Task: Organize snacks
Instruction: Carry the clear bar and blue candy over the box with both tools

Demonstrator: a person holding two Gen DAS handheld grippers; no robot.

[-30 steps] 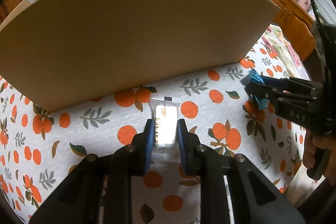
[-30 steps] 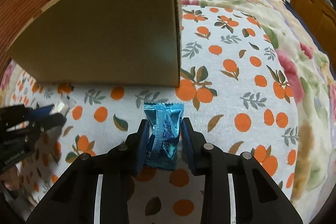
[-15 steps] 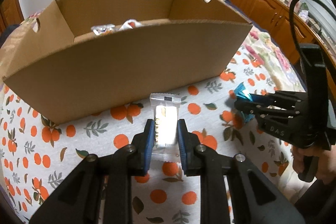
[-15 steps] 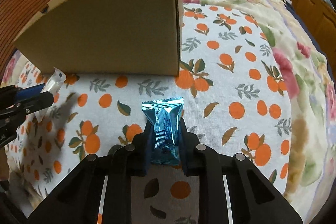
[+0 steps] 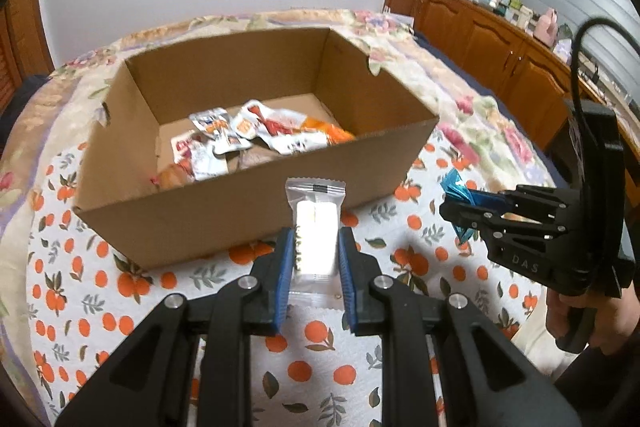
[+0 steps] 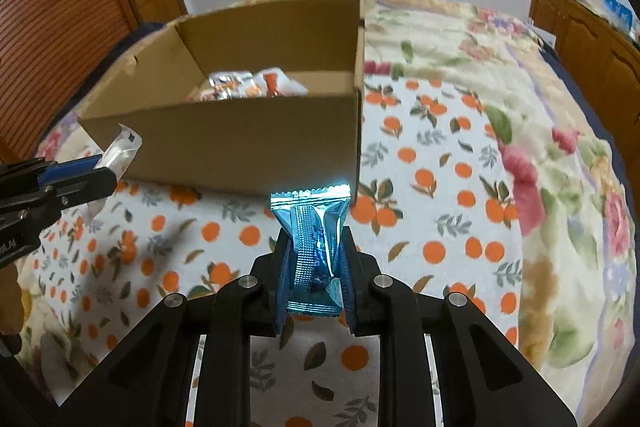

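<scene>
My left gripper (image 5: 314, 247) is shut on a clear-wrapped white snack (image 5: 315, 227) and holds it in the air, just short of the near wall of an open cardboard box (image 5: 248, 203). My right gripper (image 6: 314, 255) is shut on a blue foil snack packet (image 6: 316, 247), raised near the box's right front corner (image 6: 352, 147). Several silver and orange snack packets (image 5: 256, 135) lie inside the box. The right gripper also shows at the right of the left wrist view (image 5: 472, 207), and the left gripper at the left of the right wrist view (image 6: 80, 175).
The box stands on a bed covered by a cloth with an orange-fruit print (image 5: 120, 283) over a floral quilt (image 6: 560, 187). Wooden cabinets (image 5: 500, 39) run along the right wall. A wooden slatted door (image 6: 52, 27) is at the left.
Both grippers have risen with their snacks, away from the cloth. The inside of the box and its packets have come into view over the near wall.
</scene>
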